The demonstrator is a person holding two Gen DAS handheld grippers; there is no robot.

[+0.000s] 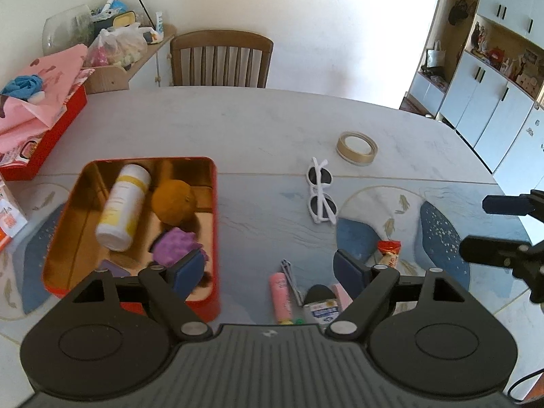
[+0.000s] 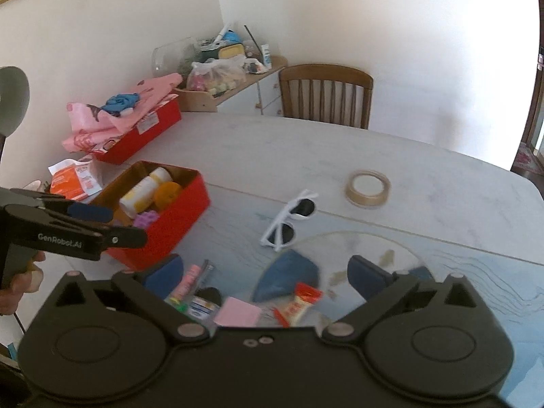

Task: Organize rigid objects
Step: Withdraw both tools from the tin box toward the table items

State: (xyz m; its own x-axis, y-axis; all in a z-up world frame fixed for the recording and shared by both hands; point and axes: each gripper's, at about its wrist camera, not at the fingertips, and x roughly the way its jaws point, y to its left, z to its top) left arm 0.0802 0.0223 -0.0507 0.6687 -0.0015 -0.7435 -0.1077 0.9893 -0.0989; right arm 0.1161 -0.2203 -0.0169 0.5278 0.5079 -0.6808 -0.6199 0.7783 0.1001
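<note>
Both grippers, left gripper (image 1: 268,273) and right gripper (image 2: 265,277), hover with fingers spread wide and empty over the loose clutter beside the red tin (image 1: 215,183), seemingly choosing what goes in next

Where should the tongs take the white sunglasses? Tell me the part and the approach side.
Grip the white sunglasses at the bridge between the two dark lenses, coming from straight above. They lie flat on the table with the arms folded, so the frame is thinnest and most symmetric there; the lenses look too wide and slippery. The right tongs, open and empty, seem nearer.
</note>
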